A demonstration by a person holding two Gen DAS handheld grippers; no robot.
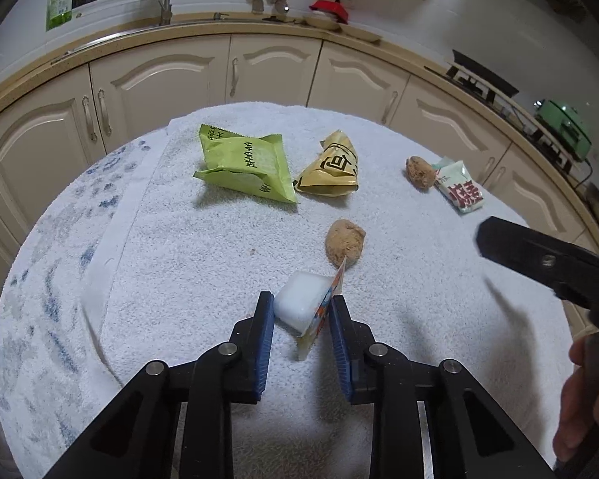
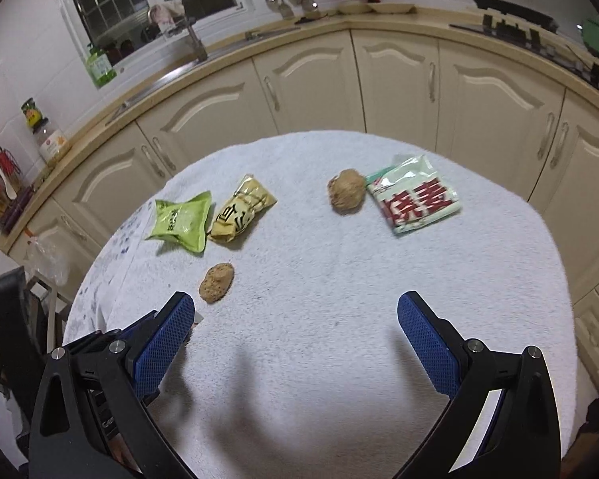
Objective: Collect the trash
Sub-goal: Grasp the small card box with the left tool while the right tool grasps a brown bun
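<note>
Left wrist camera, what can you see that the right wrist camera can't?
Only the left wrist view shows the white packet pinched between the left gripper's fingers, plus a green appliance on the counter.

Only the right wrist view shows the open right gripper head-on, with nothing in it, and a jar on the counter.

Both show the green wrapper, yellow wrapper, two brown lumps and red-lettered packet on the white towel.

White towel-covered table point(image 2: 339, 319) with three wrappers point(image 2: 183, 219), two brown lumps point(image 2: 216, 282)
</note>
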